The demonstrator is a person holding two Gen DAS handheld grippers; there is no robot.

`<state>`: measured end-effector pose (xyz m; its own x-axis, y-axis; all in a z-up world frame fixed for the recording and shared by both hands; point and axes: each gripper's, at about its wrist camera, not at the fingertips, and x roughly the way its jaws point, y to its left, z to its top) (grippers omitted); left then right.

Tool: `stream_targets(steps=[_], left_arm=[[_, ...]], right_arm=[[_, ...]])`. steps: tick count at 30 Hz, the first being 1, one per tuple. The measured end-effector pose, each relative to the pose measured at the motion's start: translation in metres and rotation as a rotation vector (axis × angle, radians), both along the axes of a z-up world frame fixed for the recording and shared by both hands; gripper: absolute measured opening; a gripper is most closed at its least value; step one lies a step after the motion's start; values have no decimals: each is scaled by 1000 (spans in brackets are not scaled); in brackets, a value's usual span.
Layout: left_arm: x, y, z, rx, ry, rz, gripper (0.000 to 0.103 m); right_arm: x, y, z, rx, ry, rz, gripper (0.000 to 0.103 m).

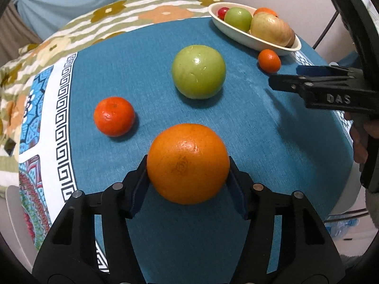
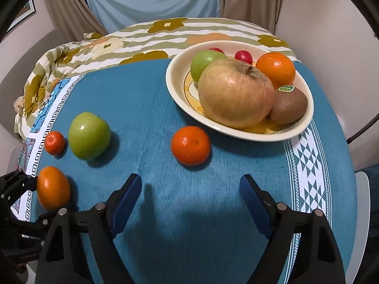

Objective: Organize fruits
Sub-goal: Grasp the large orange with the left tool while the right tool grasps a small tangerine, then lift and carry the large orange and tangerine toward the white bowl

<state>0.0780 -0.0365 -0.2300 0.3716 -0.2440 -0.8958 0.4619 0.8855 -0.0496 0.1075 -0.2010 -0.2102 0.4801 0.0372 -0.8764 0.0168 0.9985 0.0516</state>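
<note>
The left gripper [image 1: 188, 165] is clamped on a large orange [image 1: 188, 163], both pads touching its sides, the fruit resting on the blue tablecloth [image 1: 142, 47]. From that orange, a small tangerine [image 1: 114, 116] lies at 10 o'clock and a green apple [image 1: 198, 72] at 12 o'clock. The right gripper [image 2: 190, 190] stands released, nothing between its pads; a second tangerine [image 2: 190, 145] sits just beyond at 12 o'clock, apart from the pads. The bowl [image 2: 175, 90], at 1 o'clock, holds 1 big apple [image 2: 234, 93], 1 kiwi [image 2: 289, 106] and other fruit.
</note>
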Motion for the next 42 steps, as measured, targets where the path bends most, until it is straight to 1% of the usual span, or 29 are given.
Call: stream_targets(steps=[3,10,12,18,19,22,30,36,42], left_arm=[[0,0,0,6,-1,2,63],[0,0,0,3,5,20,63],[1,0,0,5,7,24,63],[1,1,1,4,13,40,63],[1,1,1,5,14,42,63],[1,2,2,8,17,52,63],[0,4,17,1,1,88,63],[1,-3,44,-9,-22,97,63],[16,-22,78,-31,-54,100,63]], right_arm=[[8,0,-2,11,5,-15,74],[19,0,-5,27,0,-50,59],[21,0,-5,23,3,-56,57],[25,1,-5,12,2,-49,39],[25,1,-4,21,0,-44,34],[25,3,-3,9,-4,-38,34],[16,0,8,48,-9,-22,34],[6,-2,25,79,-7,15,34],[-4,-10,55,86,-29,66,34]])
